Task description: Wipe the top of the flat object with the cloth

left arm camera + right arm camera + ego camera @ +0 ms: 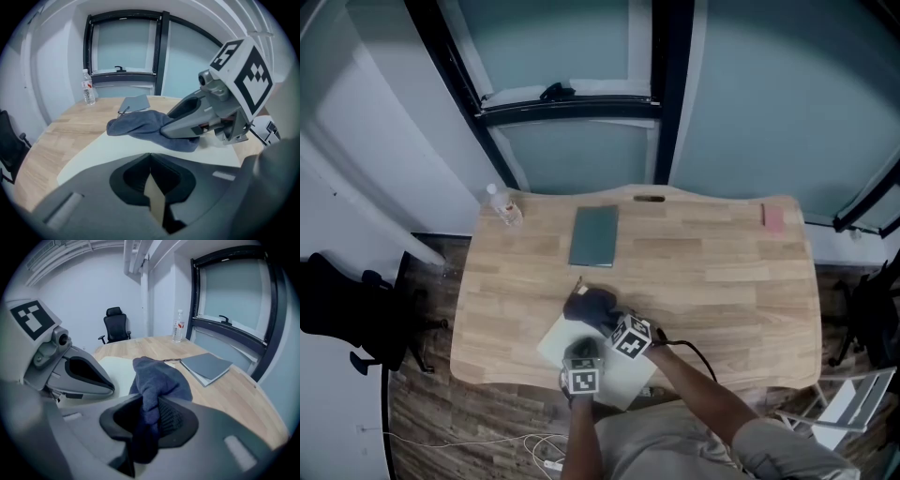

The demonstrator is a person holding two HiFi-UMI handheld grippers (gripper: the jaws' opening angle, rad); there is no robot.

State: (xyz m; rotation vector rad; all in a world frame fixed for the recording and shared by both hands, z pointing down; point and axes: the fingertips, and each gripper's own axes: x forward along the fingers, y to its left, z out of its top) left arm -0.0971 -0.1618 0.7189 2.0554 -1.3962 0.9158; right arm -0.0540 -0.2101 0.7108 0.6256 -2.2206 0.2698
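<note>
Wiping looks under way: the right gripper [149, 423] clamps the cloth [159, 377] on the board [555, 343] beneath it, left gripper [153, 190] closed and empty beside (probably steadying), so next sweep across.

The head view looks steeply down from high above the whole light wooden table [722, 281]. Both gripper views sit low at its near edge. The left one faces the dark-framed window [124, 47] at upper centre. The right one angles toward the black office chair [115, 326] at upper left, with the crumpled dark blue cloth [157, 380] close before it. All three views share the flat grey notebook [594, 235] and the clear plastic bottle [503, 204].
</note>
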